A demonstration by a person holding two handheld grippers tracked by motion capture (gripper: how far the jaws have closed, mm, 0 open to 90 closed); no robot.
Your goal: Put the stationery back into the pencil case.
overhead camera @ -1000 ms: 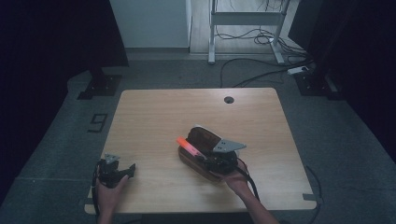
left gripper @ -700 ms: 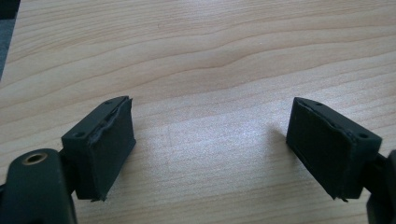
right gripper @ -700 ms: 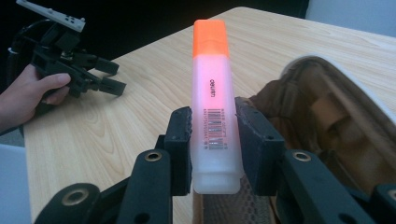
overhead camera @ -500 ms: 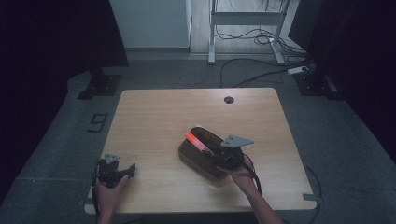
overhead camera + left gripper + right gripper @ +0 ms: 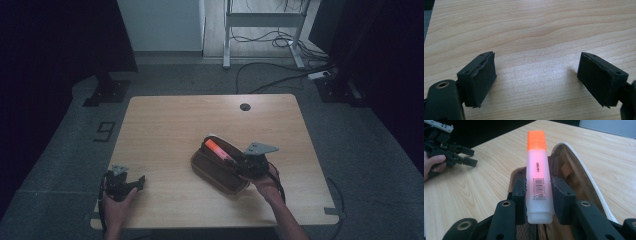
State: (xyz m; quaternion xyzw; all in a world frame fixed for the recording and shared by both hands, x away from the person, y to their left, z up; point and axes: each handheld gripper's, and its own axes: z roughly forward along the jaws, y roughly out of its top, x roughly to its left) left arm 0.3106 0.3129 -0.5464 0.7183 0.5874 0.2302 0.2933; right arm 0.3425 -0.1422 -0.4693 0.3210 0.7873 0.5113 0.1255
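An orange highlighter (image 5: pixel 537 173) with an orange cap is clamped near its base between the pads of my right gripper (image 5: pixel 538 196). It hangs just over a brown pencil pouch (image 5: pixel 571 177) that lies unzipped on the wooden table (image 5: pixel 165 130). From above, the highlighter (image 5: pixel 218 148) points up-left over the pouch (image 5: pixel 215 172), right of the table's middle, with the right gripper (image 5: pixel 236 161) behind it. My left gripper (image 5: pixel 141 181) rests at the table's front left corner, held by a hand. Its jaws (image 5: pixel 537 82) stand wide open over bare wood.
A round cable hole (image 5: pixel 245 107) sits near the table's far edge. Beyond the table, cables and a metal frame (image 5: pixel 262 20) lie on the grey floor. Dark stands flank the table's far corners.
My right gripper has carried the highlighter a little to the right, over the pouch. The left gripper has stayed put.
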